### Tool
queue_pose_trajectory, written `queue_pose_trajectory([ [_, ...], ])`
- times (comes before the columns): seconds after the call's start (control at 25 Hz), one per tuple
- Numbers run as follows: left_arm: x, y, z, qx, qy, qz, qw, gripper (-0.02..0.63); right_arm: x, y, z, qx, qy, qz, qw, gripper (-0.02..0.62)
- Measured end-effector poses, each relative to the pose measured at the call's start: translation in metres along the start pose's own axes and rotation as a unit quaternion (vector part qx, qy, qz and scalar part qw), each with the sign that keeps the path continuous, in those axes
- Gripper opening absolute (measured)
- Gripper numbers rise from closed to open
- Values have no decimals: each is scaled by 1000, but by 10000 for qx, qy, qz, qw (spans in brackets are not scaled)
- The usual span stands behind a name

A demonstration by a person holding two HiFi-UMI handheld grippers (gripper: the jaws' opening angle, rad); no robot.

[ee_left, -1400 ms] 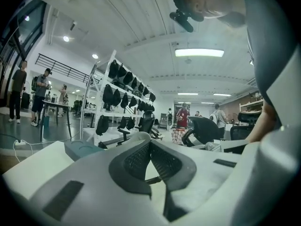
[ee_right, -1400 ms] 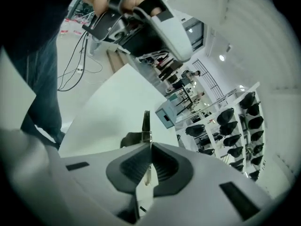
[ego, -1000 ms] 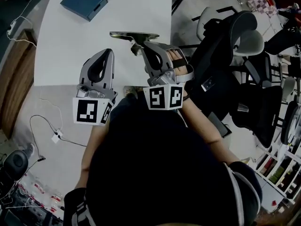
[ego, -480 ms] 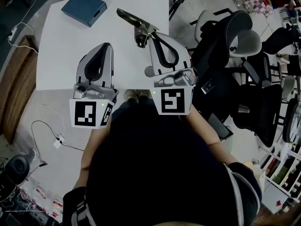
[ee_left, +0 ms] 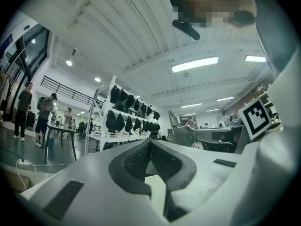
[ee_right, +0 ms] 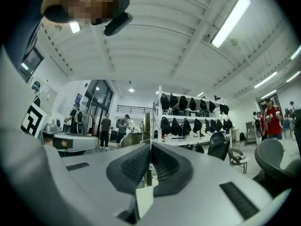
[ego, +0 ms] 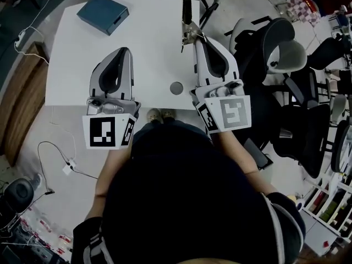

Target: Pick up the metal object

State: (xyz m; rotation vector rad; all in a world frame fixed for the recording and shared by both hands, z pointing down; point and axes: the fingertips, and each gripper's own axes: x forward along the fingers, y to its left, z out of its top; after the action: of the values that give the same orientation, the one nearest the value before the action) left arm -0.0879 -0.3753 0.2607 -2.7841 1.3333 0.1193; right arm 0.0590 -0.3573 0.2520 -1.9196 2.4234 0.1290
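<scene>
Head view: I judge the pick-up essentially done. The right gripper [ego: 193, 37] has its jaws pinched on the metal object [ego: 187, 7], which juts out past the gripper's tip toward the far edge of the white tabletop [ego: 77, 59]. It looks to be held up off the surface rather than resting on it, though from this steep angle I cannot be sure how high. What may be left is only to keep it steady. The object reads as a slim dark bar with a brighter, lumpier metal fitting at the end nearest the jaws. The left gripper [ego: 123, 51] hangs over the near half of the tabletop, well apart from the object. A blue box [ego: 103, 14] sits at the far left corner, and a small dark round spot [ego: 176, 88] marks the tabletop between the two grippers.

Left gripper view: the left gripper [ee_left: 149, 145] has its pads pressed together at the tips with nothing between them. Only the room shows beyond.

Right gripper view: the right gripper [ee_right: 150, 147] is clamped on the metal object [ee_right: 146, 126]. Here it appears as a thin upright strip, dull and slightly brassy, rising from between the pads. No tabletop shows under it, which fits it being lifted.
</scene>
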Motion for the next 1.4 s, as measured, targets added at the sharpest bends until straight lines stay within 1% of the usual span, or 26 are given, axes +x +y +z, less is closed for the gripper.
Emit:
queue_pose_trajectory([
  [0.16,-2,1,3,39,22,84,10000,25,-4,-7,3,425,-72,-46,9991,31],
  [0.32,-2,-2,4,64,18,106,9999,25,-8,-10,2,584,-107,-49,9982,31],
  [0.52,-2,-8,6,101,1,107,9999,25,-14,-12,6,591,-160,-28,9981,31],
  [0.76,-4,-12,7,130,8,88,9999,25,-17,-9,7,434,-119,32,9990,29],
  [1.4,-2,-15,3,113,27,114,9999,25,-18,-13,2,529,-107,92,9985,29],
])
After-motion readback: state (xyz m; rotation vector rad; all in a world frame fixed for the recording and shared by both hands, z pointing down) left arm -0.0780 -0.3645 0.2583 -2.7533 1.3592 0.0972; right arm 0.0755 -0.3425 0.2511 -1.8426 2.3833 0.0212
